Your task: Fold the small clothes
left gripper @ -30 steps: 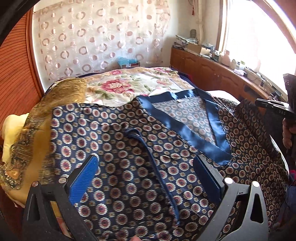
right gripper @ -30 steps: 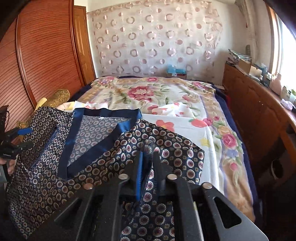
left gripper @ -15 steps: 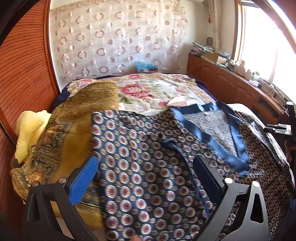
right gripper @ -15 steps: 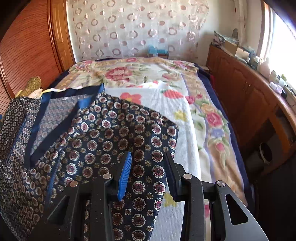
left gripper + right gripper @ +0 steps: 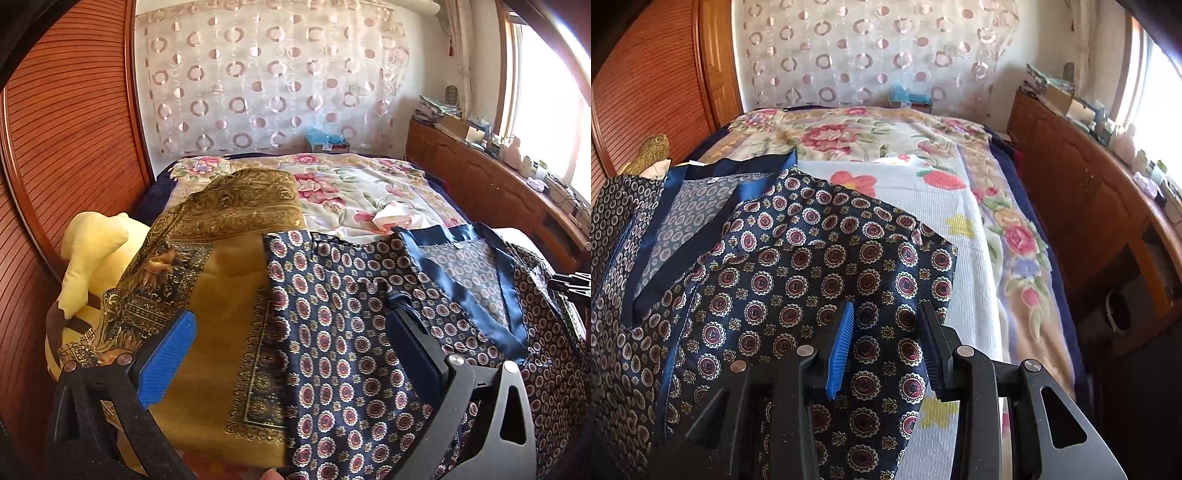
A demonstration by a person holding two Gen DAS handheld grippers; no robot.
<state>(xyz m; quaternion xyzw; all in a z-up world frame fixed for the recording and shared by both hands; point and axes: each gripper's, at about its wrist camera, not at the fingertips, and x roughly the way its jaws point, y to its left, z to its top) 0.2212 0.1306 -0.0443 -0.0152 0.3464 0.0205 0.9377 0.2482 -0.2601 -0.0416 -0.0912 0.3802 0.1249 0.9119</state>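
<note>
From the left wrist, the left gripper hangs with fingers spread wide over the navy patterned garment, which lies on the bed overlapping a gold cloth, beside a yellow plush toy. From the right wrist, the right gripper, jaws just narrowed but apart, straddles the garment's sleeve beside a white fruit-print towel. No writing is legible.

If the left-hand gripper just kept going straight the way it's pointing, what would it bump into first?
Most likely the navy patterned top spread right ahead of the open left gripper, near its edge over the golden cloth. Depth is hard to judge here.
</note>
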